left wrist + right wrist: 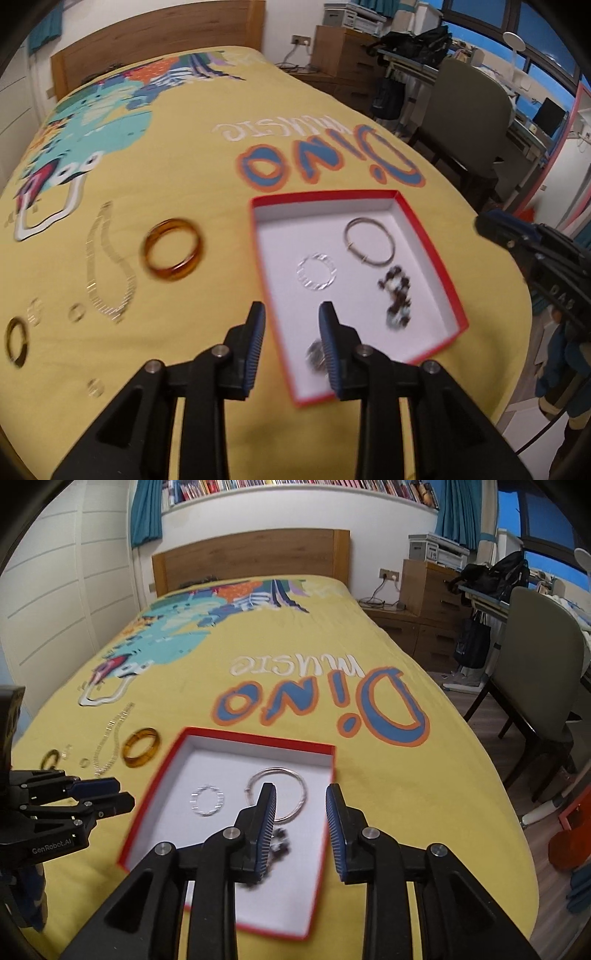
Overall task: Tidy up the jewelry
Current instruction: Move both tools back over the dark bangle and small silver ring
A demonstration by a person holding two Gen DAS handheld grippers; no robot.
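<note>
A red-rimmed white box (439, 258) (155, 760) lies on the yellow bedspread. In it are a silver bangle (369, 240) (299, 779), a thin silver ring bracelet (317, 272) (207, 800), a dark beaded piece (396, 295) (280, 843) and a small dark item (314, 355). Left of the box lie an amber bangle (173, 249) (141, 747), a silver chain (107, 266) (109, 738), a gold ring (16, 341) (50, 758) and small rings (77, 312). My left gripper (291, 317) (107, 794) is open over the box's near left rim. My right gripper (301, 801) is open and empty above the box.
The bed (332, 635) has a wooden headboard (251, 554). A chair (535, 664) and desk stand at the right, with drawers (424, 590) behind. The bed's right edge drops to wood floor (517, 812).
</note>
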